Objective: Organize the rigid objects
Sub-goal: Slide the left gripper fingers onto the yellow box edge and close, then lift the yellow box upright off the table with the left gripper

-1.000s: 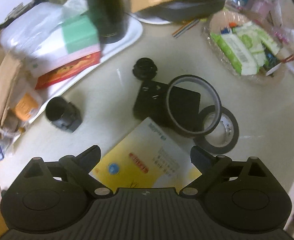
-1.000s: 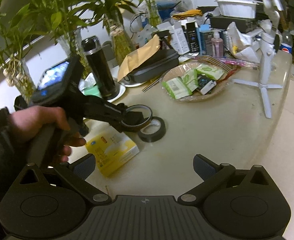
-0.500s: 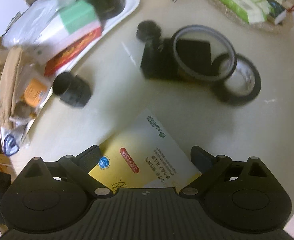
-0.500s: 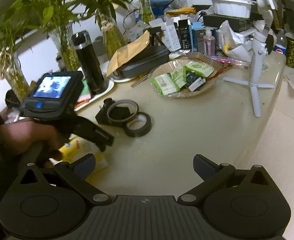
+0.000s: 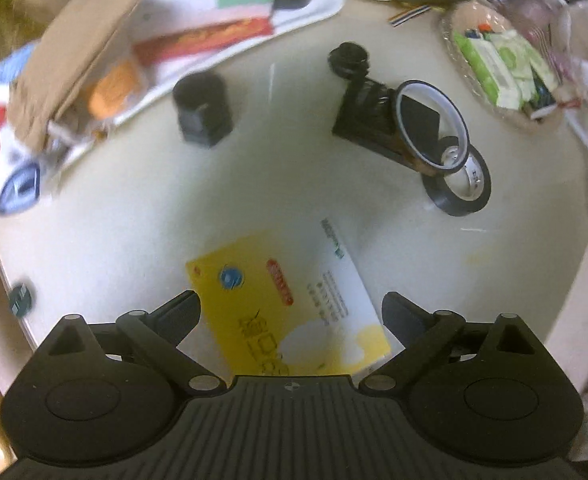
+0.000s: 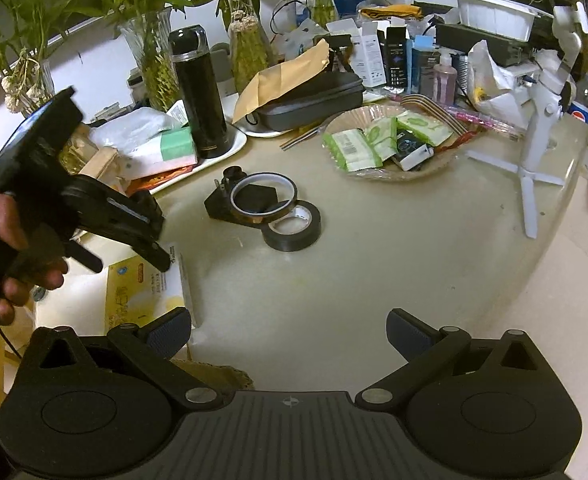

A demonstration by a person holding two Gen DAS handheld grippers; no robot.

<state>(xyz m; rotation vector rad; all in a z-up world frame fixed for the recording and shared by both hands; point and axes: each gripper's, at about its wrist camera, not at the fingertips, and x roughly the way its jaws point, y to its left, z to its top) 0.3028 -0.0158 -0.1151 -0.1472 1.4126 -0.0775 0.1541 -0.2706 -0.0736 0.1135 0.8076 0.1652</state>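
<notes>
A yellow and white box (image 5: 290, 300) lies flat at the table's near edge, and my left gripper (image 5: 294, 316) hovers open over it with a finger on each side. The right wrist view shows that left gripper (image 6: 126, 260) held by a hand above the same box (image 6: 146, 296). Farther back, an amber tape ring (image 5: 430, 124) leans on a black box (image 5: 370, 120) and overlaps a black tape roll (image 5: 458, 188). A black knob (image 5: 348, 60) and a black cylindrical part (image 5: 202, 110) sit apart on the table. My right gripper (image 6: 290, 330) is open and holds nothing.
A white tray (image 6: 230, 148) at the back left carries a black flask (image 6: 200, 92) and stacked boxes. A shallow basket (image 6: 450, 156) of packets and a white tripod stand (image 6: 542, 120) are on the right. Plants and clutter line the far edge.
My left gripper has drawn back from the tape rolls toward the near edge and now sits low over the yellow box. My right gripper has hardly moved.
</notes>
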